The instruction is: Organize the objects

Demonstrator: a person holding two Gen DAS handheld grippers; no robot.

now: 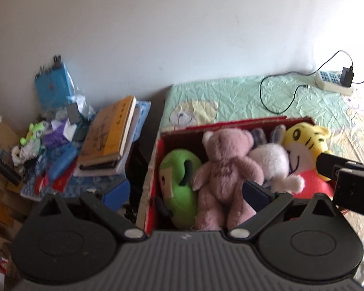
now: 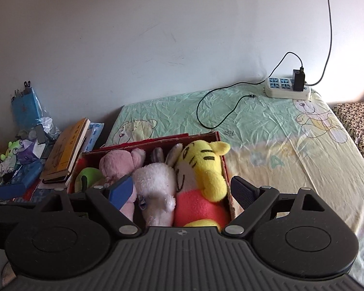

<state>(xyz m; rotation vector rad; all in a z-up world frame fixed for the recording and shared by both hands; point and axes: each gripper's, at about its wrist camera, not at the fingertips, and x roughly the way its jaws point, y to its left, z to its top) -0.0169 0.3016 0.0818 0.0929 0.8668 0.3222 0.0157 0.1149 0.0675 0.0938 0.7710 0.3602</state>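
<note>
A red cardboard box (image 1: 155, 160) (image 2: 224, 167) stands on the bed and holds several plush toys: a green one (image 1: 179, 181) (image 2: 88, 178), a pink bear (image 1: 223, 167) (image 2: 119, 162), a white rabbit (image 1: 274, 165) (image 2: 157, 189) and a yellow tiger (image 1: 303, 145) (image 2: 203, 169). My left gripper (image 1: 182, 198) is open and empty above the box's near left side. My right gripper (image 2: 182, 191) is open and empty above the rabbit and the tiger; it also shows in the left wrist view (image 1: 347, 179) at the right.
A green bed sheet (image 2: 267, 145) with bear prints covers the mattress. A white power strip (image 2: 287, 88) with a black charger and cable lies at the far edge by the wall. Left of the bed is a cluttered pile with stacked books (image 1: 109, 133) and small toys (image 1: 34, 135).
</note>
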